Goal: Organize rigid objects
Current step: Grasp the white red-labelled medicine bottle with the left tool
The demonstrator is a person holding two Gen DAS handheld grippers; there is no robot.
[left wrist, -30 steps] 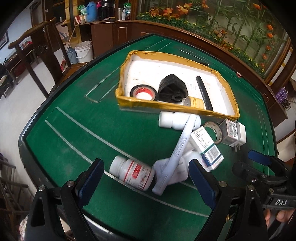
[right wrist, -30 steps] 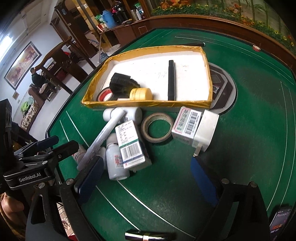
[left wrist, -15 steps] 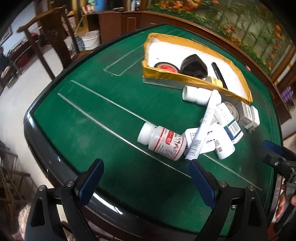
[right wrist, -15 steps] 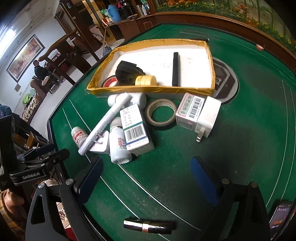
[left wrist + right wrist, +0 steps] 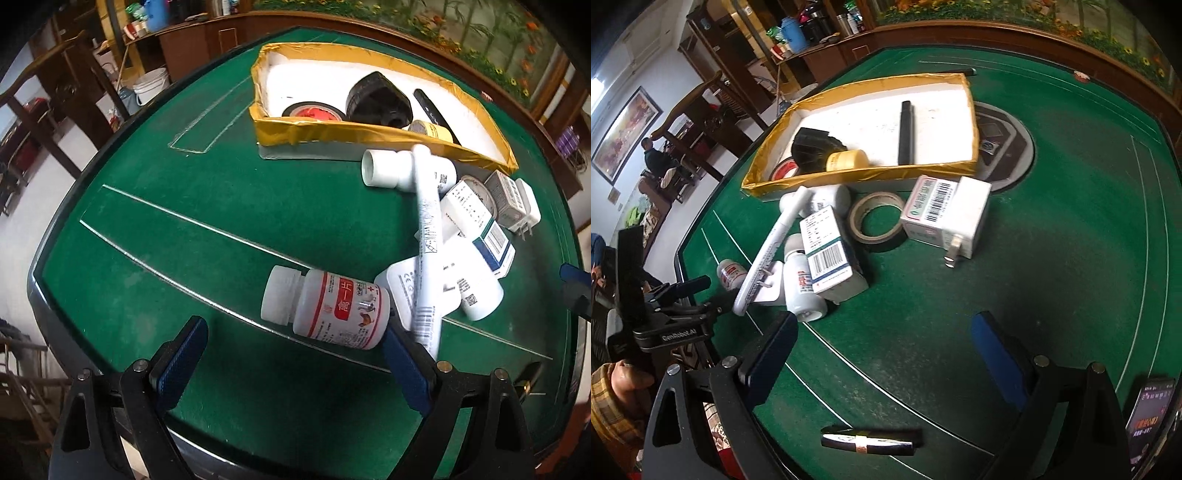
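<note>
A white bottle with a red label (image 5: pixel 332 310) lies on its side on the green table (image 5: pixel 221 236). My left gripper (image 5: pixel 293 354) is open just in front of it, its right finger close to the bottle's base. A white pen (image 5: pixel 424 240) lies across a pile of white bottles, a charger and a barcoded box (image 5: pixel 829 254). Behind the pile stands a gold-edged tray (image 5: pixel 332 129) holding a red tape roll (image 5: pixel 310 110), a black part, yellow tape and a black stick. My right gripper (image 5: pixel 884 343) hangs open above bare felt, short of the pile.
A tape roll (image 5: pixel 877 218), a green-and-white box (image 5: pixel 931 210) and a white plug adapter (image 5: pixel 967 221) lie right of the pile. A black tube (image 5: pixel 871 441) lies near the front edge and a phone (image 5: pixel 1148 417) at the right. Chairs and cabinets stand beyond the table.
My left gripper has come in lower and closer, so the red-labelled bottle now sits just ahead of its fingers. The right gripper has drifted slightly. Both remain open.
</note>
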